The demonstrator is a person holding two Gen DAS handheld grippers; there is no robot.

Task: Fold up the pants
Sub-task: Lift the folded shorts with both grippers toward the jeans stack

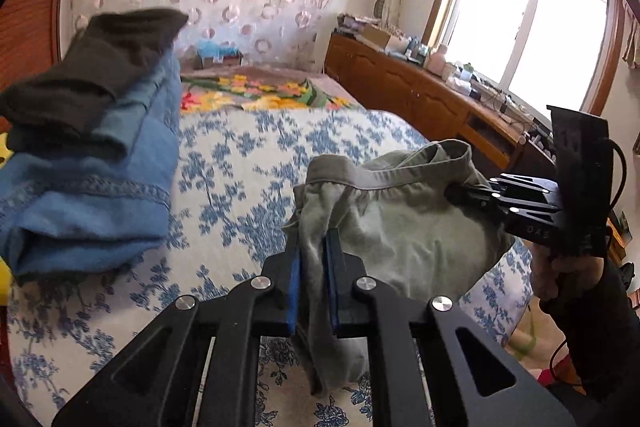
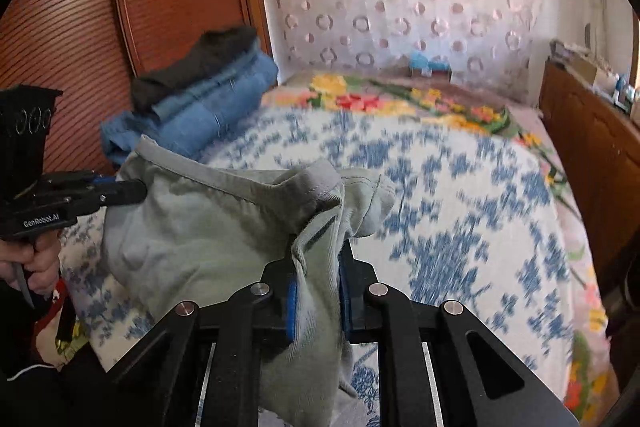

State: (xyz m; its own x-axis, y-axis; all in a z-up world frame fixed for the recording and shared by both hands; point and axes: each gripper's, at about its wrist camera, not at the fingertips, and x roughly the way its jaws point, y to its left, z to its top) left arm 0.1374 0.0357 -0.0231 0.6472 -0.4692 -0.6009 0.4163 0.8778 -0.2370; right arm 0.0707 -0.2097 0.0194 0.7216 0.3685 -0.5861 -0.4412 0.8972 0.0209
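Here, my left gripper [image 1: 314, 259] and my right gripper [image 2: 316, 267] are each clamped on the waistband end of the pale green pants [image 1: 404, 227], one at either side, so the cloth hangs spread between them above the blue-flowered bedspread [image 1: 240, 163]. I judge this paired hold serves to open the garment out before laying it flat for folding. The fabric looks soft, creased and bunched at each clamp. A stack of folded clothes [image 1: 88, 155] lies well apart.
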